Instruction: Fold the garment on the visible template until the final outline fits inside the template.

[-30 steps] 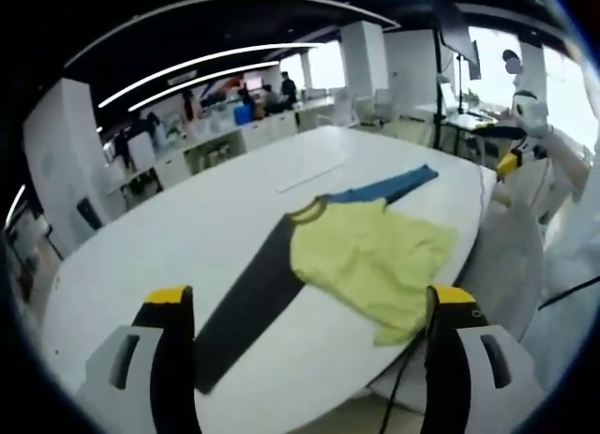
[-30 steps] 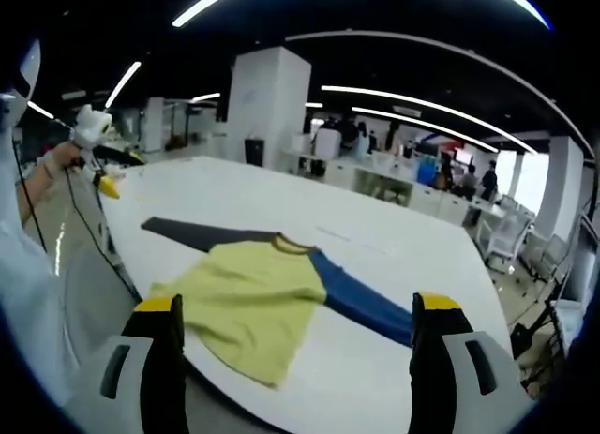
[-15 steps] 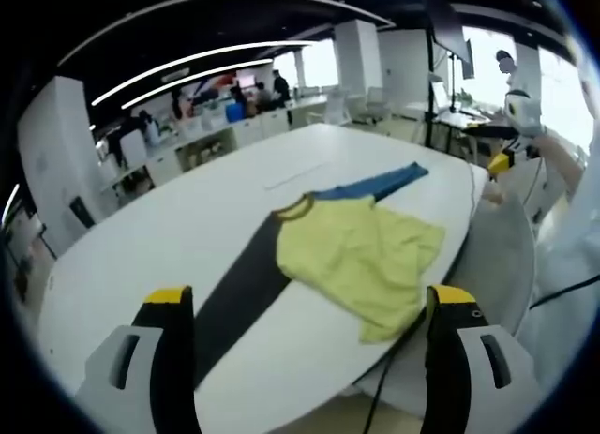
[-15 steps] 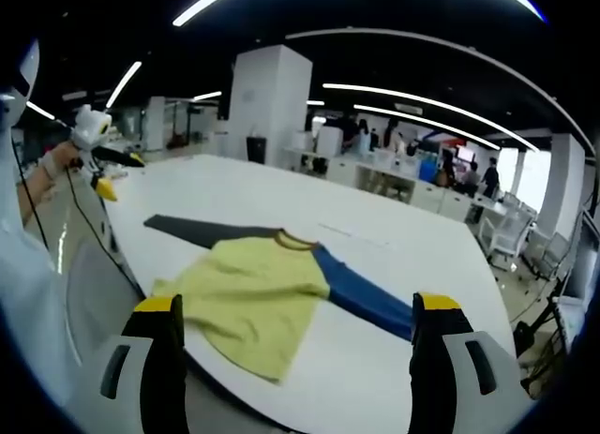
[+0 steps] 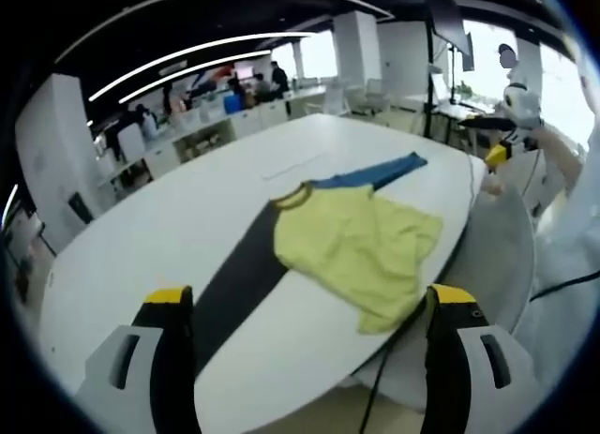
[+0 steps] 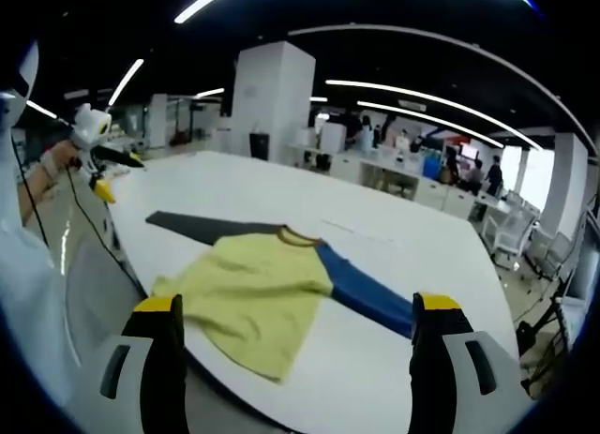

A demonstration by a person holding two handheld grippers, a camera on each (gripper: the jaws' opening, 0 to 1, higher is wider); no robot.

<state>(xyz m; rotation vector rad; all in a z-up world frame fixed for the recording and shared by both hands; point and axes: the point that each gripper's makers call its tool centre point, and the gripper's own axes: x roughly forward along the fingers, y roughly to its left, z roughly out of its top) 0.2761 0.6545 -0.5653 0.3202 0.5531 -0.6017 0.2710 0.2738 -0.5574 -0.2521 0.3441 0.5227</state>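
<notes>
One garment (image 5: 352, 251) flat on one white table (image 5: 169, 228), two sleeves outspread

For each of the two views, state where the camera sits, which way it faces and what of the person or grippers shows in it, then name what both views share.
Left gripper view: rides on the left gripper, held above the table edge, looking across at the garment; its jaws stand apart; the right gripper and a white sleeve show at right.
Right gripper view: rides on the right gripper, facing the garment from the opposite end; jaws apart; the left gripper and a hand show at left.
Shared: the garment, the white table, the office behind.
</notes>
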